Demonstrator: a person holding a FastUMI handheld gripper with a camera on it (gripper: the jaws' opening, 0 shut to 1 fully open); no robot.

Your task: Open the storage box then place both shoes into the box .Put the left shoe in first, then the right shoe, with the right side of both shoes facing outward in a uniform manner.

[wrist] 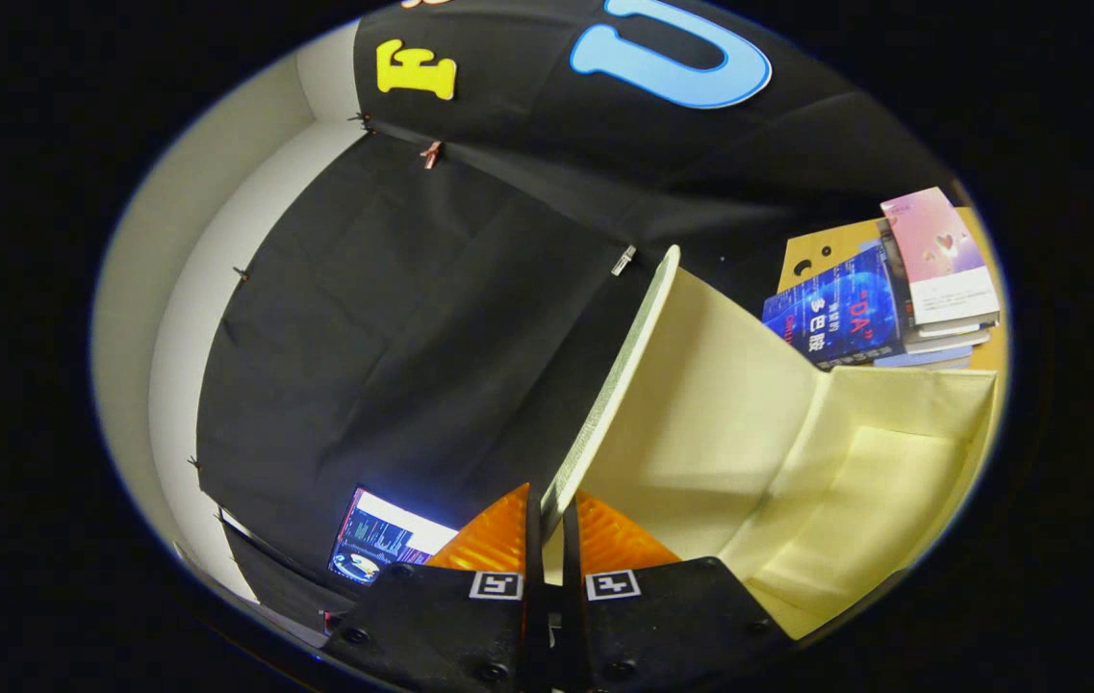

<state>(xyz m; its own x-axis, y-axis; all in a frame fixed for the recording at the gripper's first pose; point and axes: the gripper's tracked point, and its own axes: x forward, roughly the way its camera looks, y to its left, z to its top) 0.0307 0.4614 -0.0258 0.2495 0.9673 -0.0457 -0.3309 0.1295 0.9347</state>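
Gripper point(547, 525) jaws pinch the storage box lid point(616, 385) edge, lid raised. Cream box interior point(854, 472) sits at 3 o'clock, stacked books point(893, 298) at 1 o'clock beyond it.

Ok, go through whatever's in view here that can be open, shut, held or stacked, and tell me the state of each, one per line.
Gripper: shut on the lid's edge, one finger on each side.
Lid: lifted, swung up, held by its edge.
Storage box: open, no shoes in the part of its pale inside that shows.
Books: stacked beyond the box, closed.
Screen: switched on, lit.
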